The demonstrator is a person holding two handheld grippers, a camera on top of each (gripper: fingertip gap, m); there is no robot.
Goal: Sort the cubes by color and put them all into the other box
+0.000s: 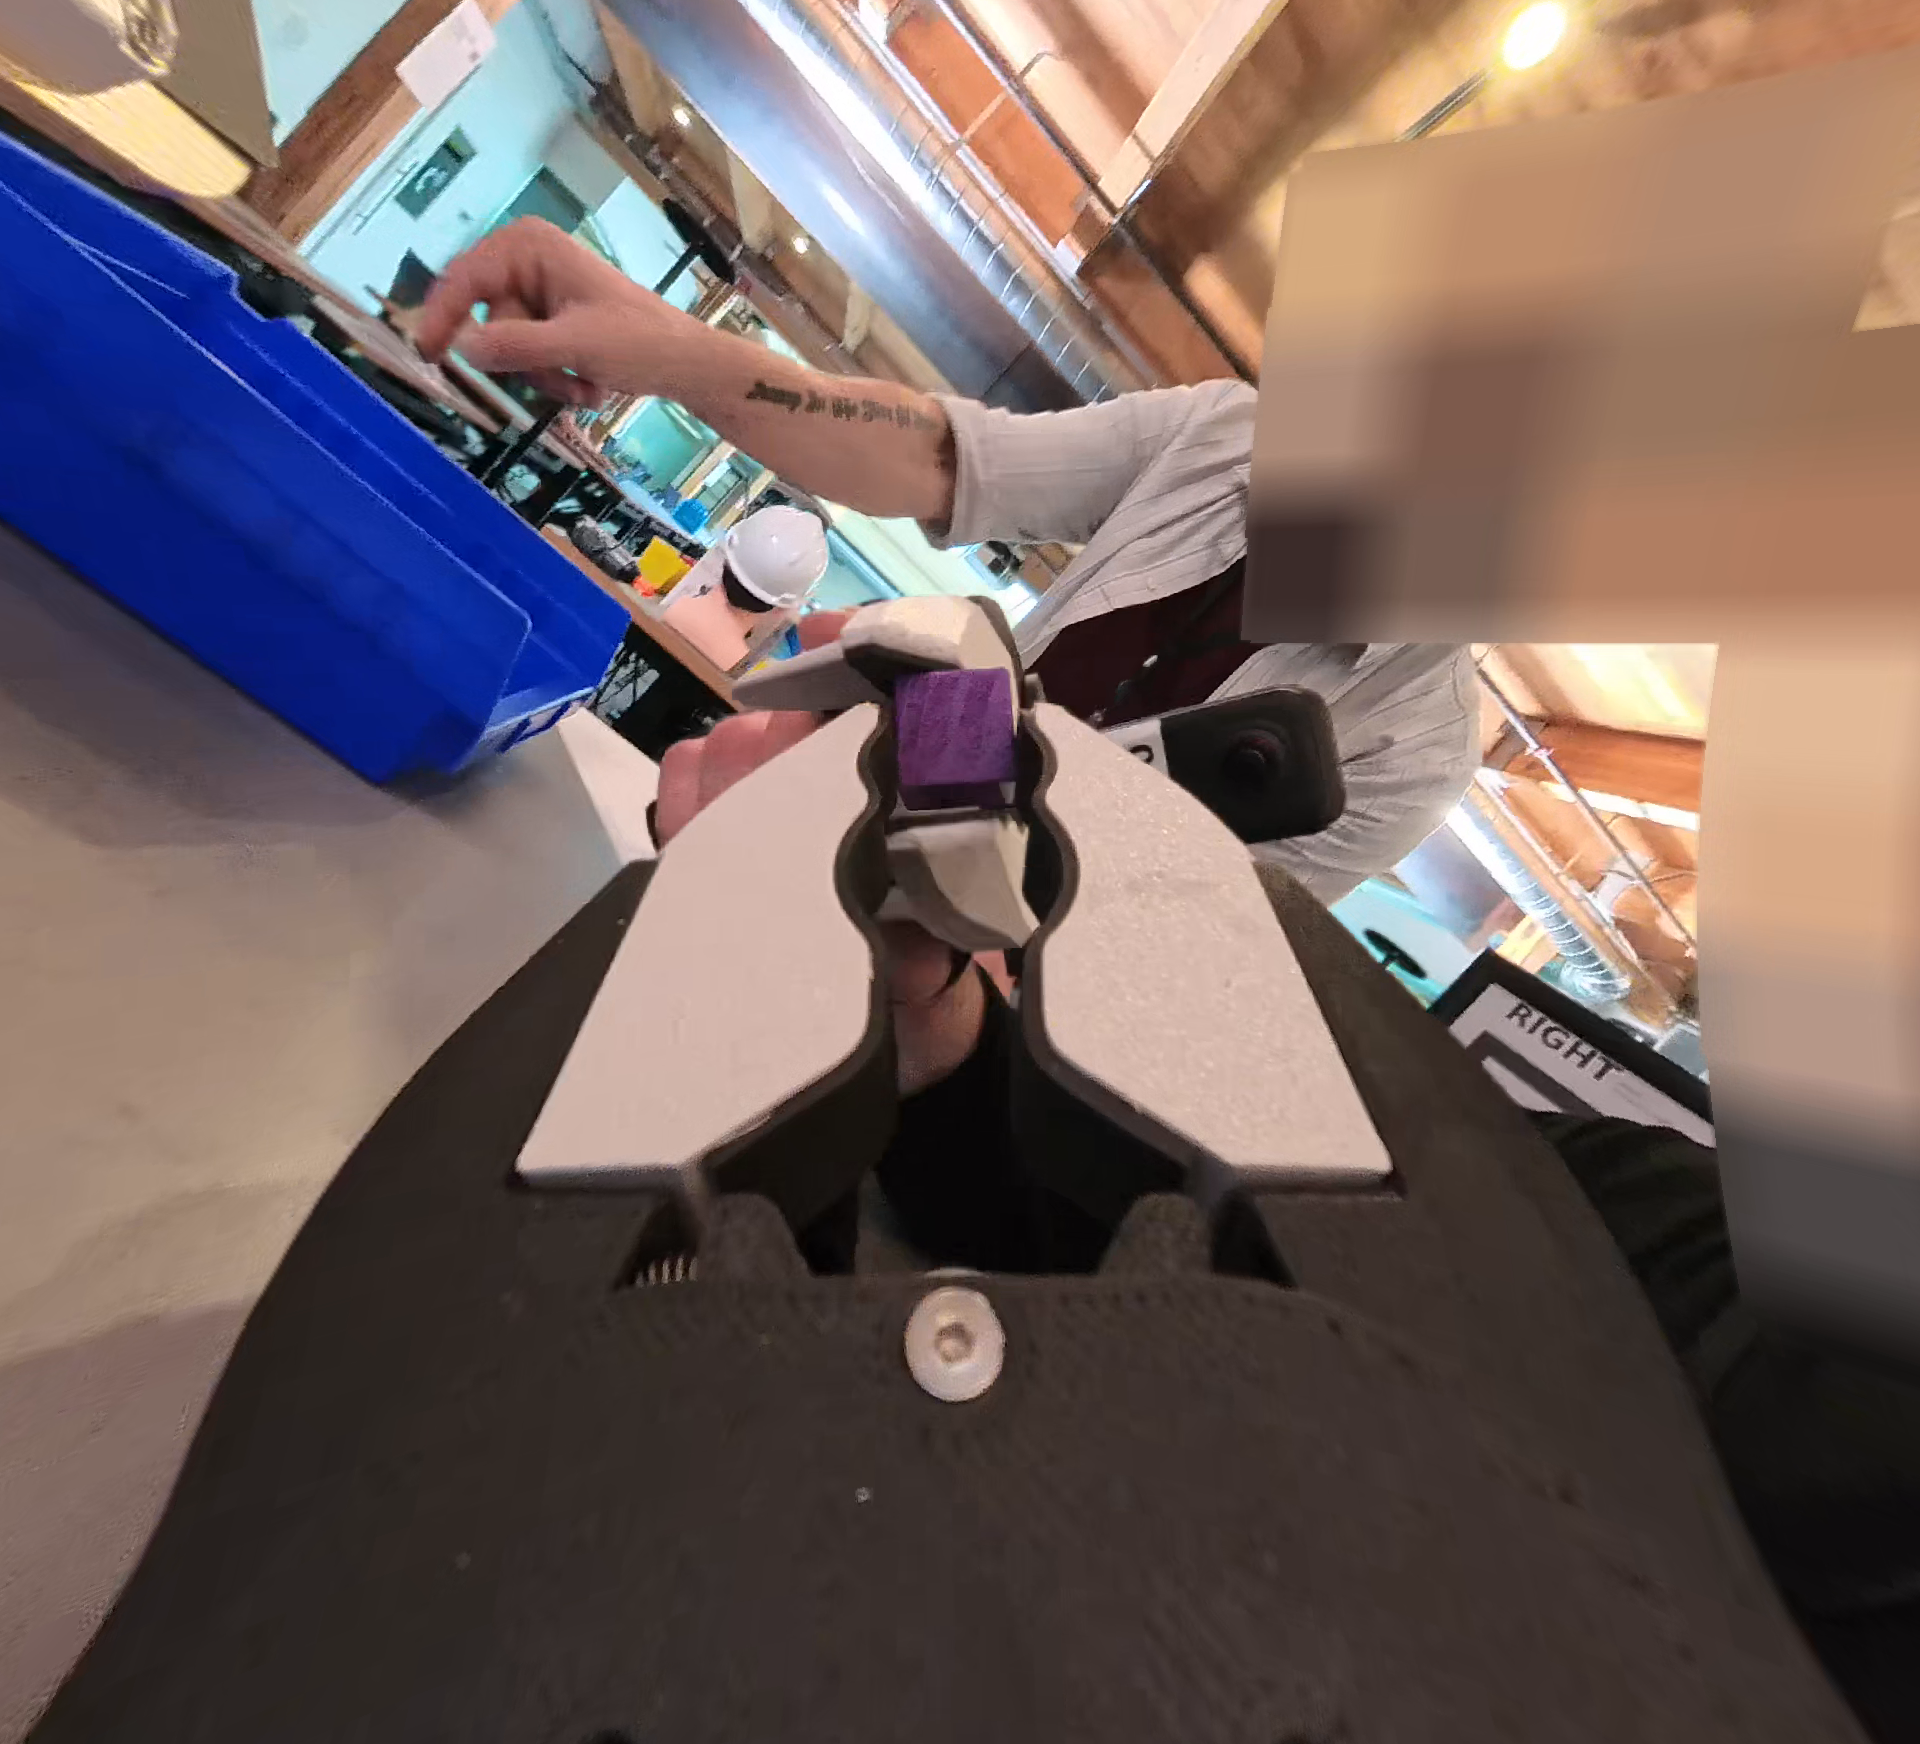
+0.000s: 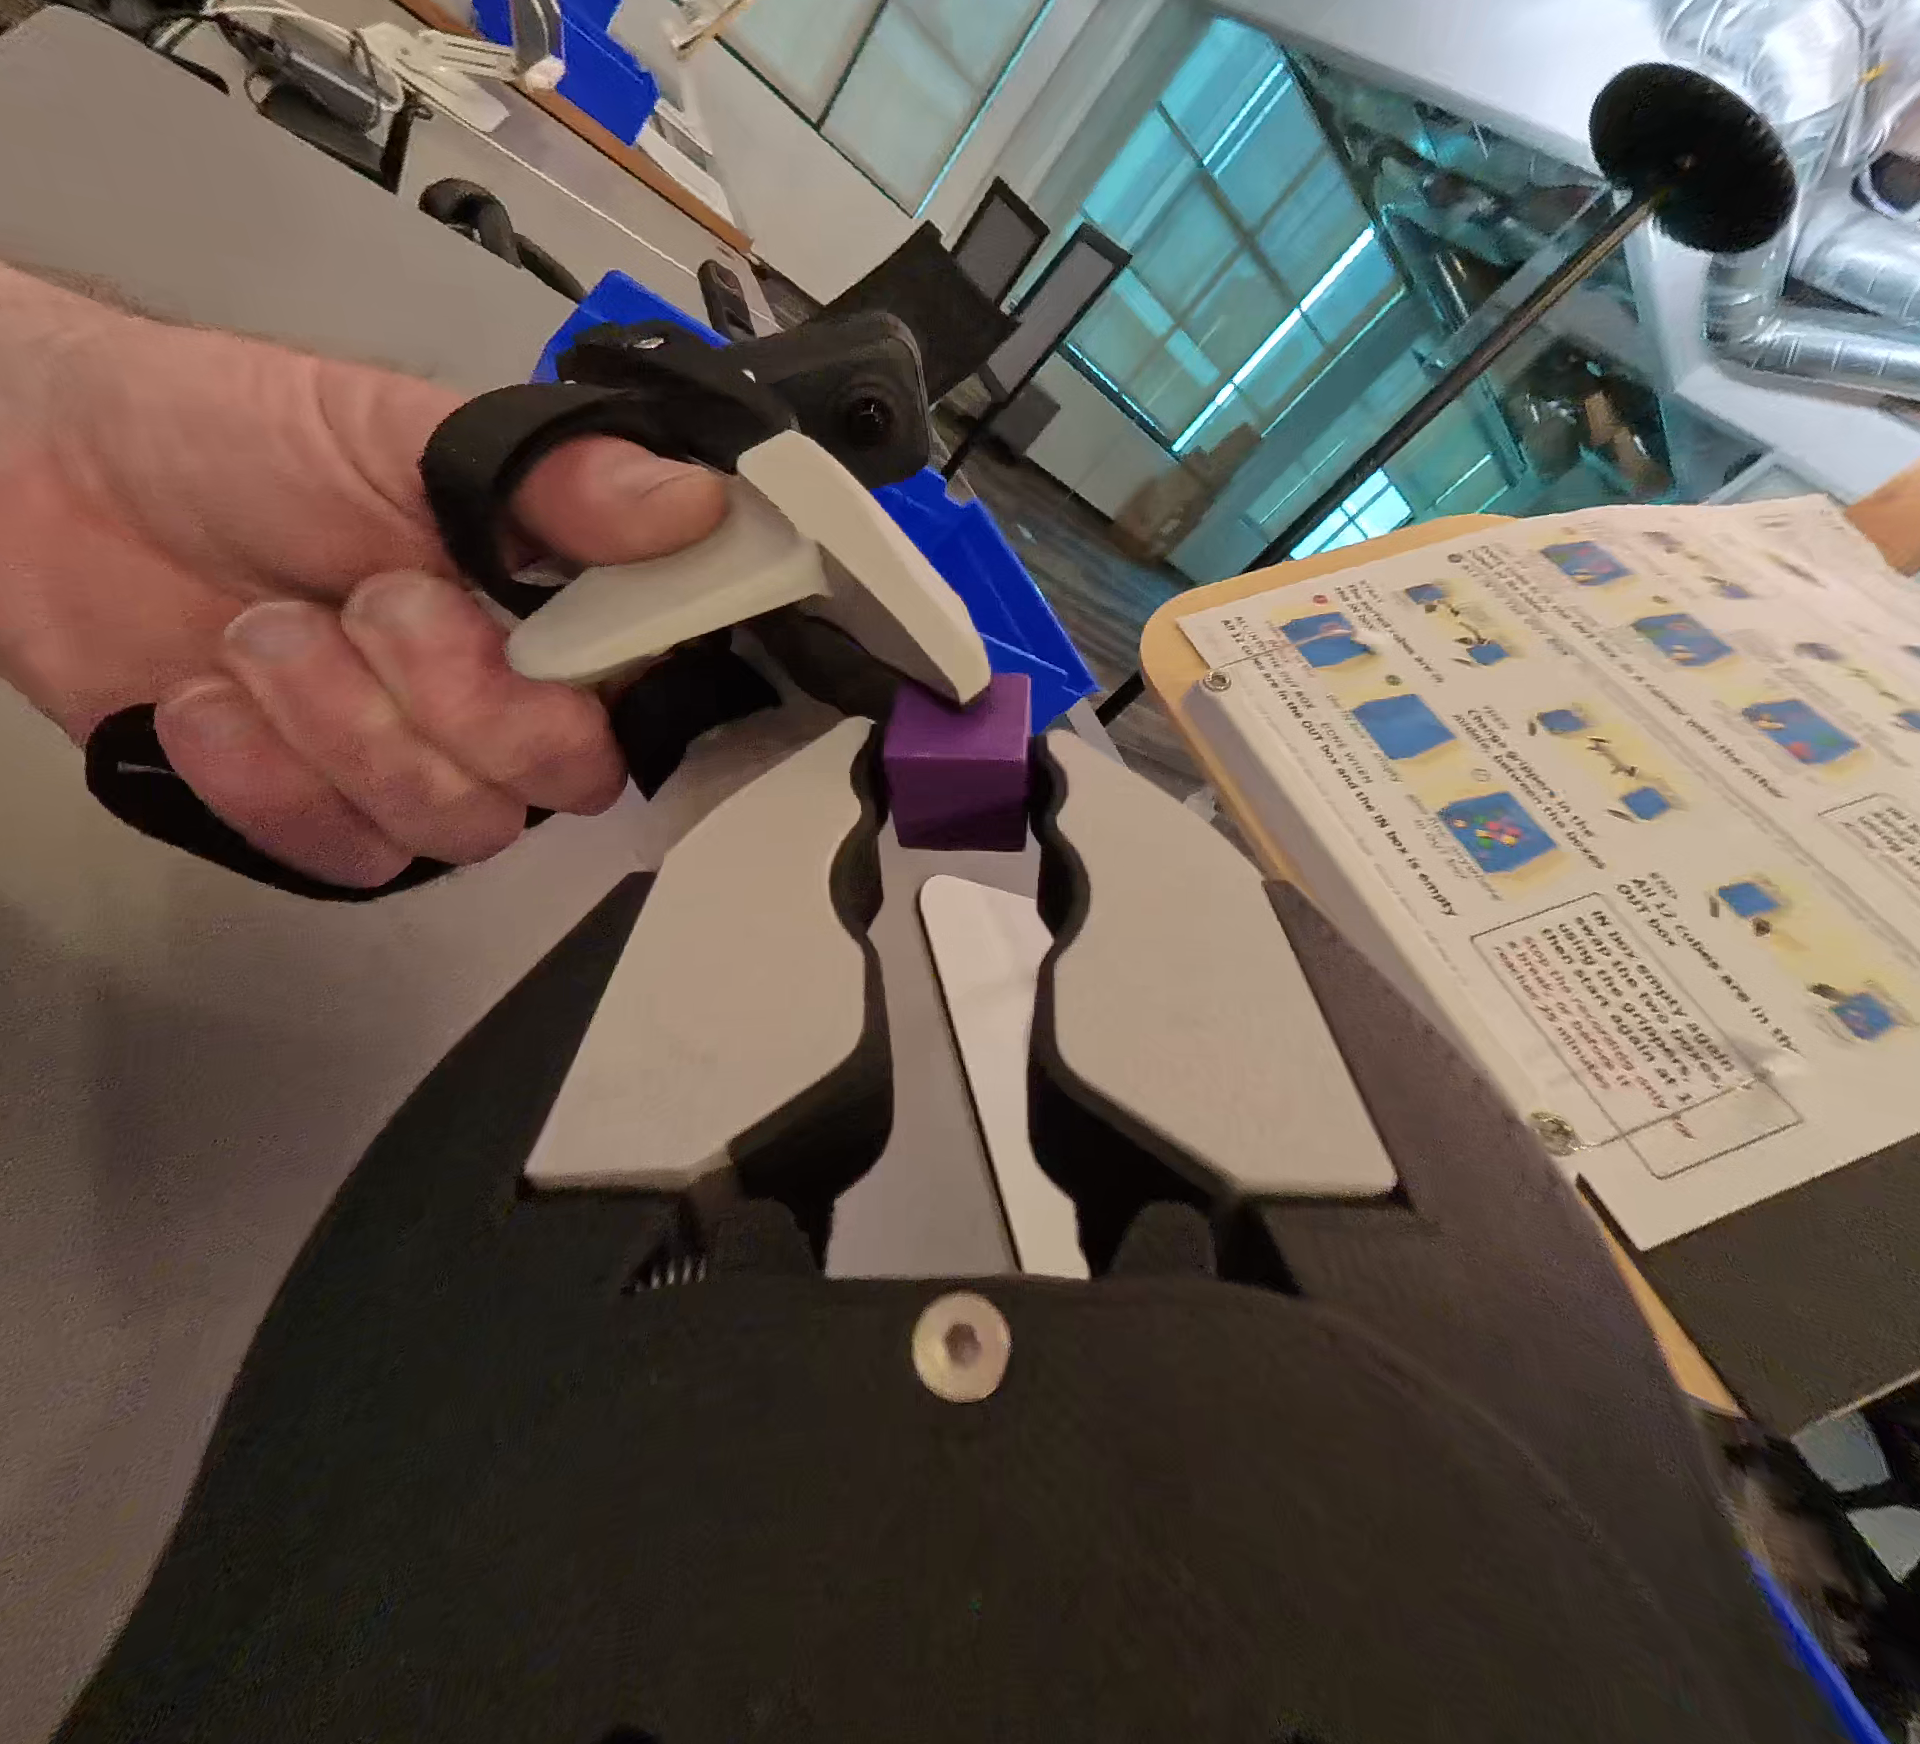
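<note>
A purple cube [image 1: 956,733] is held in mid-air, with both grippers closed around it. In the left wrist view my left gripper [image 1: 956,744] grips its two sides, while the right gripper's pale fingers [image 1: 914,640] sit above and below it. In the right wrist view the cube [image 2: 961,769] sits between the fingertips of my right gripper [image 2: 958,785]. The left gripper's upper finger [image 2: 862,572] presses on its top and the lower finger [image 2: 987,998] runs underneath. A blue box [image 1: 260,468] stands on the grey table [image 1: 208,967] to the left.
A person's bare arm [image 1: 727,406] reaches over the far side of the table. A board with a printed instruction sheet [image 2: 1558,811] lies close on the right. The blue box [image 2: 997,582] shows behind the left gripper. A hand [image 2: 260,572] holds that gripper. Left and right tips are no more than a few centimetres apart.
</note>
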